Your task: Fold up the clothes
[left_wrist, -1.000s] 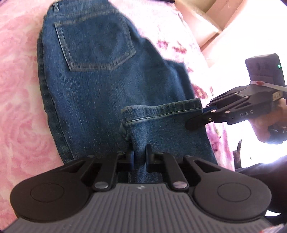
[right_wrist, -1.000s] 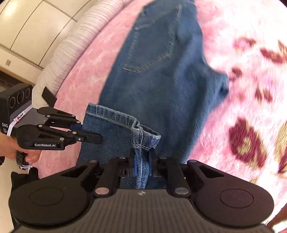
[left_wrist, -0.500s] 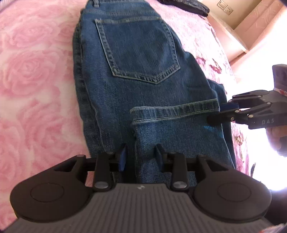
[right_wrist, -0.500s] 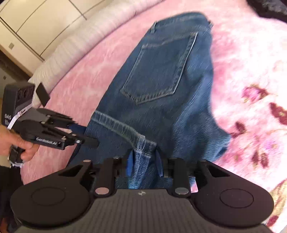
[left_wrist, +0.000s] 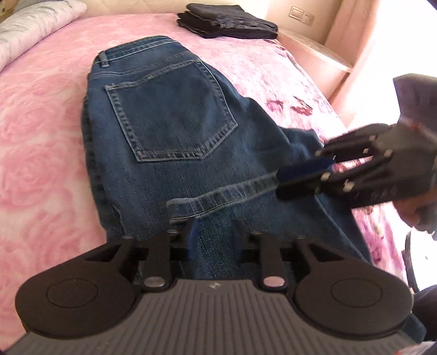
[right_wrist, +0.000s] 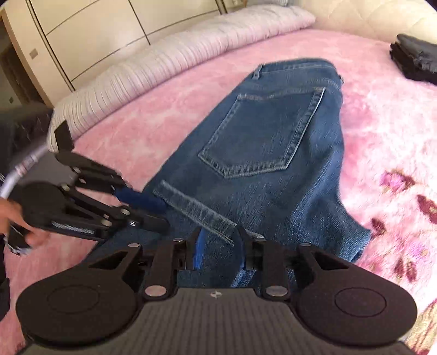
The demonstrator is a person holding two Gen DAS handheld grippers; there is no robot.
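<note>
Blue jeans (left_wrist: 169,123) lie folded on the pink bed, back pocket up, with the leg hem (left_wrist: 218,199) laid across them below the pocket. They also show in the right wrist view (right_wrist: 262,136), hem (right_wrist: 196,210) near me. My left gripper (left_wrist: 213,232) is open just above the hem's left end, holding nothing. My right gripper (right_wrist: 218,240) is open over the hem's right end, also empty. Each gripper shows in the other's view: the right one (left_wrist: 300,177), the left one (right_wrist: 147,210).
The pink rose-patterned bedspread (left_wrist: 41,153) surrounds the jeans. A stack of folded dark clothes (left_wrist: 226,20) sits at the far side of the bed, also in the right wrist view (right_wrist: 415,60). A long pale bolster (right_wrist: 169,62) lines the bed's edge before cream cupboards.
Both grippers were shut on the jeans' hem a second ago. They opened, let the hem down onto the jeans, and have pulled back and up.
</note>
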